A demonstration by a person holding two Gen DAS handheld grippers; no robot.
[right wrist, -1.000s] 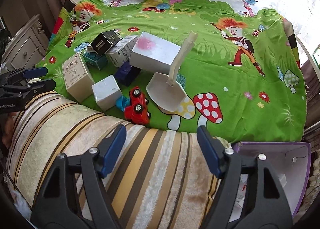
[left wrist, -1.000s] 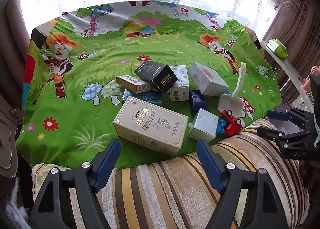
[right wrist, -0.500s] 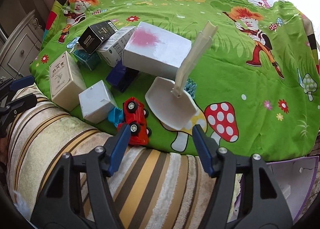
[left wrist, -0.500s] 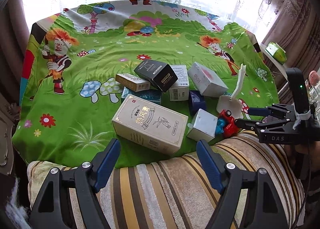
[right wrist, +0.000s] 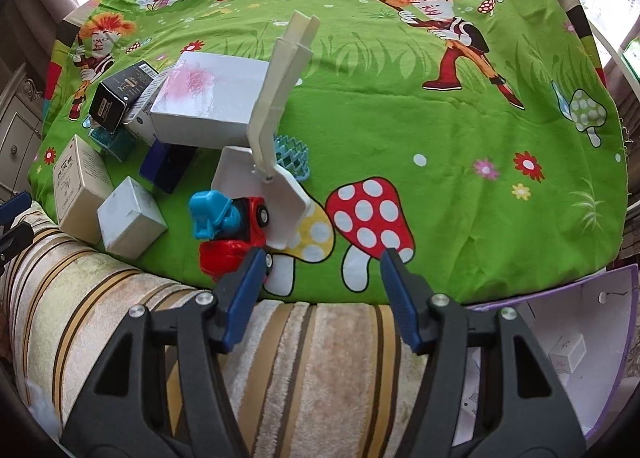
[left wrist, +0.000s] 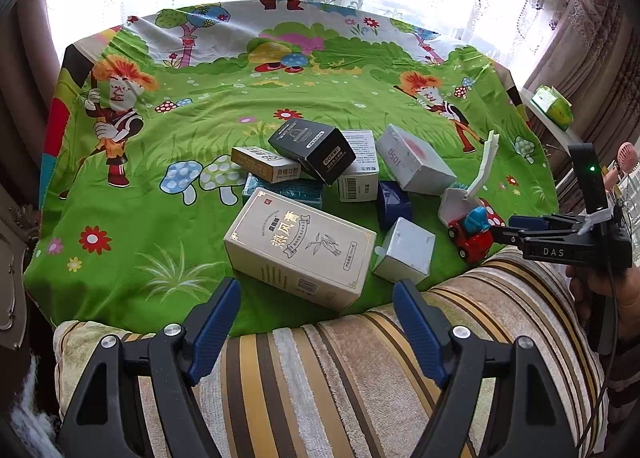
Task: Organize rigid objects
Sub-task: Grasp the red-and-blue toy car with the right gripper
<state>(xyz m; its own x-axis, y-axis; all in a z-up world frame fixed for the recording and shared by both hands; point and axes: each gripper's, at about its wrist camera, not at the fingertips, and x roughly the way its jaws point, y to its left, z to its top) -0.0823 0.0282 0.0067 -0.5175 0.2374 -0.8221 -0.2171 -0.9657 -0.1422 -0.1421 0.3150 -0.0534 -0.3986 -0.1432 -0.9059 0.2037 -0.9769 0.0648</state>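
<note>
A red toy car [right wrist: 228, 254] with a blue part on top stands tipped up at the near edge of the green cartoon cloth [right wrist: 440, 161]. A white scoop [right wrist: 264, 181] leans behind it. My right gripper [right wrist: 322, 258] is closing. Its left fingertip touches the car's right side, and only cloth lies between the jaws. To the left are a small white cube box [left wrist: 406, 254], a big beige box [left wrist: 300, 246], a dark blue box [left wrist: 394, 203], a white box with a pink blotch [left wrist: 414, 165] and a black box [left wrist: 314, 147]. My left gripper [left wrist: 316, 298] hangs open over the striped cushion, just short of the beige box.
A striped cushion [right wrist: 320, 358] runs along the near edge under both grippers. A purple-edged white bin [right wrist: 580, 318] stands at the lower right. A teal mesh basket [right wrist: 294, 155] sits behind the scoop. A green packet [left wrist: 554, 105] lies on a side shelf.
My right gripper came forward and down to the toy car, and its jaws narrowed. The car tipped up with its blue part on top. My left gripper stayed put.
</note>
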